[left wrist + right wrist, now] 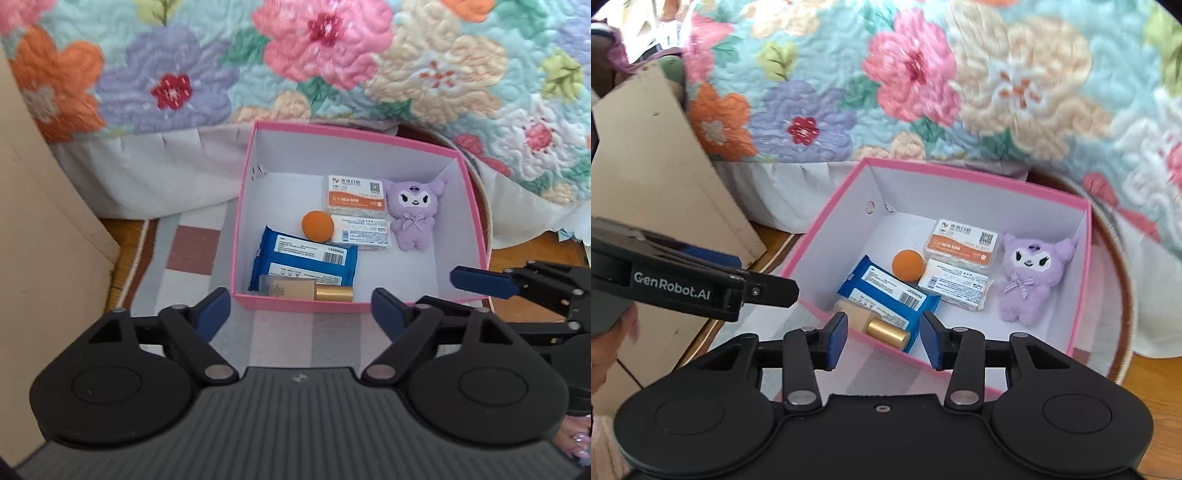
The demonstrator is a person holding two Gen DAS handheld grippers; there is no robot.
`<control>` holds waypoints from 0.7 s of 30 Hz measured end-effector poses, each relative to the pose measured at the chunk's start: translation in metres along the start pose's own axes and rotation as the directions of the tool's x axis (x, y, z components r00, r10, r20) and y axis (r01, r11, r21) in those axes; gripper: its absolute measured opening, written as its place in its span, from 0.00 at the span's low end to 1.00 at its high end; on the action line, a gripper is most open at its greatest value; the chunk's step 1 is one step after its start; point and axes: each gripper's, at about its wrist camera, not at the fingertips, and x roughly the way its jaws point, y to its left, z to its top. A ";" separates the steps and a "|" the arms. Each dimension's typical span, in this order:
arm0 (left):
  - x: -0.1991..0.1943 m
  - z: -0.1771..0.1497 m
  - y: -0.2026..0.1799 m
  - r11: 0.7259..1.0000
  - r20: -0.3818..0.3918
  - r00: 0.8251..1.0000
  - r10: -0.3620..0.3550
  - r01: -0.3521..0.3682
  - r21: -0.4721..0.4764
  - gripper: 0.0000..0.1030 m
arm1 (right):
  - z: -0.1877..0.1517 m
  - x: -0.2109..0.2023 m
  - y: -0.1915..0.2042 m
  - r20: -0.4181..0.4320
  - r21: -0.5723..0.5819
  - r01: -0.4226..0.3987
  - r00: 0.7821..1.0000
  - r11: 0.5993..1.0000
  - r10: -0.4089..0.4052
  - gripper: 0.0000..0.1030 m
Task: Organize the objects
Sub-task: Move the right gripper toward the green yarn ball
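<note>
While both grippers stand open and empty, left gripper [301, 308] and right gripper [884, 339] hover beside the pink box's [295, 303] near wall, the gold-capped bottle [882, 329] just beyond.

An open pink box [474, 206] with white inside walls holds a purple plush doll [413, 212] lying face up, two flat white packets [356, 194], an orange ball [317, 226], a blue wipes pack [303, 264], and a gold-capped bottle [306, 292] on its side against the near wall.

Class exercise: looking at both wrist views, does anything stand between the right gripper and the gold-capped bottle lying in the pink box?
Only the pink box's near wall. The right gripper is open and empty just outside that wall, and the gold-capped bottle lies right behind it, uncovered from above, resting against the blue packet.
</note>
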 end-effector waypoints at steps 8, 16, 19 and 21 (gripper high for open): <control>-0.049 -0.017 -0.011 1.000 -0.007 1.000 0.017 -0.017 0.023 0.94 | -0.009 -0.050 0.027 0.013 -0.039 0.032 0.999 0.999 -0.032 0.54; -0.092 -0.045 -0.022 0.994 -0.006 0.997 0.080 -0.079 0.074 0.96 | -0.027 -0.098 0.049 0.064 -0.075 0.041 0.997 0.996 -0.037 0.66; -0.104 -0.057 -0.025 0.992 -0.020 0.996 0.082 -0.080 0.094 0.96 | -0.036 -0.114 0.063 0.072 -0.121 0.046 0.997 0.992 -0.038 0.71; -0.111 -0.066 -0.027 0.992 -0.022 0.996 0.081 -0.078 0.102 0.96 | -0.041 -0.123 0.071 0.067 -0.149 0.047 0.997 0.988 -0.037 0.73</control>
